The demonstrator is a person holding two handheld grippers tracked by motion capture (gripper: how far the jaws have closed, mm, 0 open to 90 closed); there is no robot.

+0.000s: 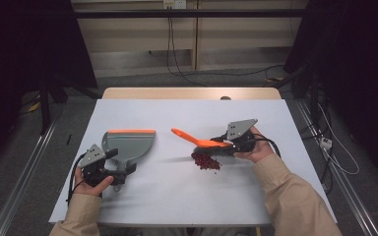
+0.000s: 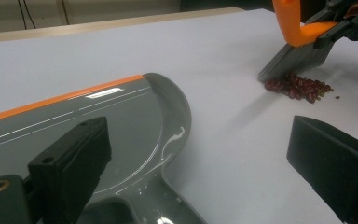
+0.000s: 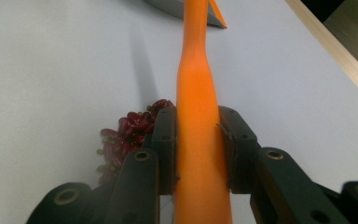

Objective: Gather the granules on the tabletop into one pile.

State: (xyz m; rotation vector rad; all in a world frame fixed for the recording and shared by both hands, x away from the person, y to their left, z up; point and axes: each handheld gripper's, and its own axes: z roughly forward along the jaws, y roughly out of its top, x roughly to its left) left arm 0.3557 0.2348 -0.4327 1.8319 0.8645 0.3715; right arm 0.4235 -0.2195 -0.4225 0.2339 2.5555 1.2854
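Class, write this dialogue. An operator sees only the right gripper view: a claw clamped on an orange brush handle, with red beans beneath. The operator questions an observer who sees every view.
Operator: Do the bristles reach the beans?
Observer: Yes. The brush bristles touch the edge of the beans.
Operator: Is the dustpan held?
Observer: No. The left claw stands open, with its jaws either side of the dustpan handle.
Operator: Which way does its lip face?
Observer: Toward the far edge of the table, not toward the beans.
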